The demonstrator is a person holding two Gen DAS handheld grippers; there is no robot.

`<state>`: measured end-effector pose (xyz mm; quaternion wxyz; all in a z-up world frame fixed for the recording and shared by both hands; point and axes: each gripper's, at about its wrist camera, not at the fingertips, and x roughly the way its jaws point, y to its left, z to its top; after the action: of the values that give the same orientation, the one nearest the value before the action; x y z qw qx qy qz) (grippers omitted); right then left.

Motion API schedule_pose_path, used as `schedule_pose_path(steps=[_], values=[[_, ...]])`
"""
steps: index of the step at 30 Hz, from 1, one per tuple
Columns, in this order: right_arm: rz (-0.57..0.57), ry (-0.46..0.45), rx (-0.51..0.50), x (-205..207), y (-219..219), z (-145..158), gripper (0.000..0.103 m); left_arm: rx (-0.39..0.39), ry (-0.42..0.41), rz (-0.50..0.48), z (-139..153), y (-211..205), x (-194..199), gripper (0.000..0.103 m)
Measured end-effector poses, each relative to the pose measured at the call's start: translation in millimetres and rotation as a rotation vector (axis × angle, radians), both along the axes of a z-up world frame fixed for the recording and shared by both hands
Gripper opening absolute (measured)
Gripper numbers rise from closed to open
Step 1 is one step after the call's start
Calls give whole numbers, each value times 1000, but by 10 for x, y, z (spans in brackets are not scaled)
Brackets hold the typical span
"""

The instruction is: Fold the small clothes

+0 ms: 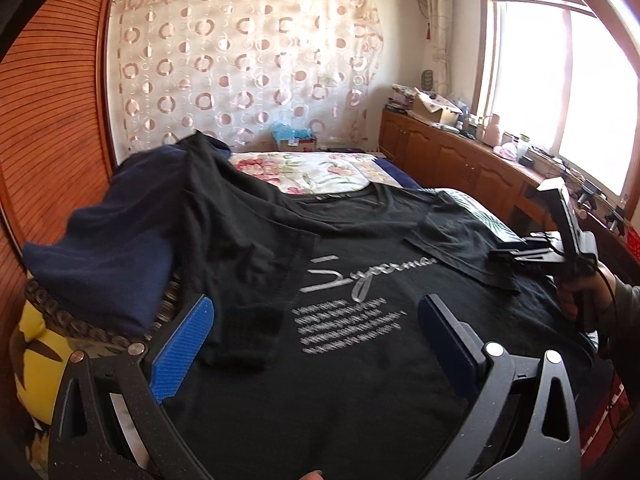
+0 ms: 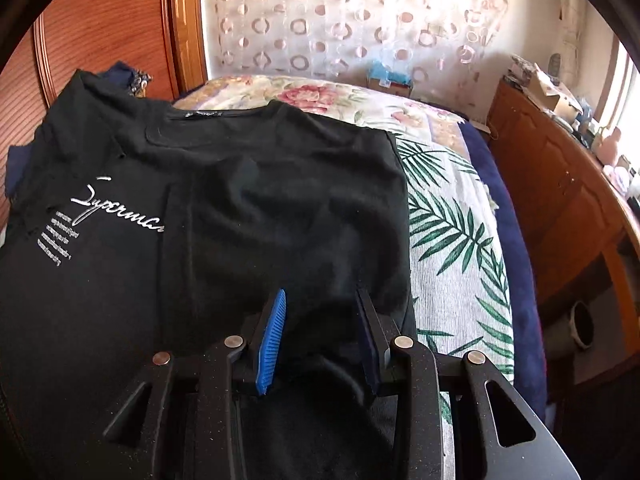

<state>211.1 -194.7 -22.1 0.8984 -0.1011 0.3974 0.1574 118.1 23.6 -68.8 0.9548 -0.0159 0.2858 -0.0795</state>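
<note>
A black T-shirt with silver script lettering lies on the bed, also in the right wrist view. Its right side is folded inward over the print. Its left sleeve drapes up over a navy garment. My left gripper is wide open just above the shirt's chest, holding nothing. My right gripper rests on the folded right part with its jaws parted and black fabric between and under them; it also shows in the left wrist view at the shirt's right edge.
The bed has a floral and palm-leaf sheet. A wooden wardrobe stands left, a wooden cabinet with clutter runs along the window at right. A yellow cushion lies under the navy garment.
</note>
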Motion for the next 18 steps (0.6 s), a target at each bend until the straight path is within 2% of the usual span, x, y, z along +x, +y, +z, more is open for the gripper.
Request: schedule_pose_path(steps=[3,5,10,15,18], values=[[-9,-11,21,24,23,-4,37,5,-1,2,70,136,89,95],[-9,-14,16,41,55,-2,37,16,4,1,126,219,164,83],[-12,-22,6,-1,71,-34,37,53,10,7,270,368,354,69],[-13,-26,4,-44,5,-90,37,117,7,65,367,476,597,67],[-13,-26,6,-38,-35,-103,37,119,17,94,367,566,769,66]])
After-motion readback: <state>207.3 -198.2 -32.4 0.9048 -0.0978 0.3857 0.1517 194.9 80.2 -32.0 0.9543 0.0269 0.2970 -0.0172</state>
